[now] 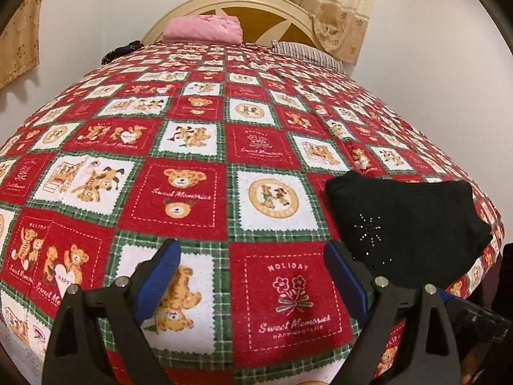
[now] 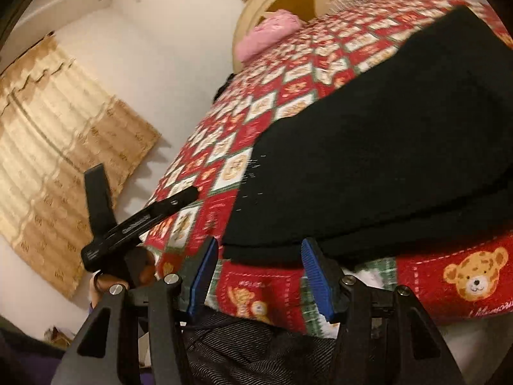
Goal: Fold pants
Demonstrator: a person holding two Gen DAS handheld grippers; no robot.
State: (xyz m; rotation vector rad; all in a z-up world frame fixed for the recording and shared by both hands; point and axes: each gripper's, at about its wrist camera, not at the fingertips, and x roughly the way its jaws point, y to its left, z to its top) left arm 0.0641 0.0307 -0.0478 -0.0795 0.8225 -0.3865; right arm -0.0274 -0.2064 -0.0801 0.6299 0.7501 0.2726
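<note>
A: Where do we see the pants now?

B: The black pants [image 1: 407, 224] lie folded in a compact pile on the red teddy-bear bedspread [image 1: 192, 147], near the bed's right front corner. Some small sparkling dots show on the cloth.

A: And our left gripper [image 1: 251, 256]?

B: It hangs over the bedspread with its jaws wide apart and nothing between the blue pads [image 1: 160, 276]. The pants are just beside its right finger.

A: What about the right gripper [image 2: 258, 256]?

B: Its jaws are also spread and hold nothing. The tips are just at the near edge of the pants; we cannot tell if they touch. This view is a little blurred.

A: What is at the far end?

B: A pink folded cloth [image 1: 203, 29] lies before the cream headboard [image 1: 256, 9], and beige curtains [image 1: 304, 0] hang behind.
</note>
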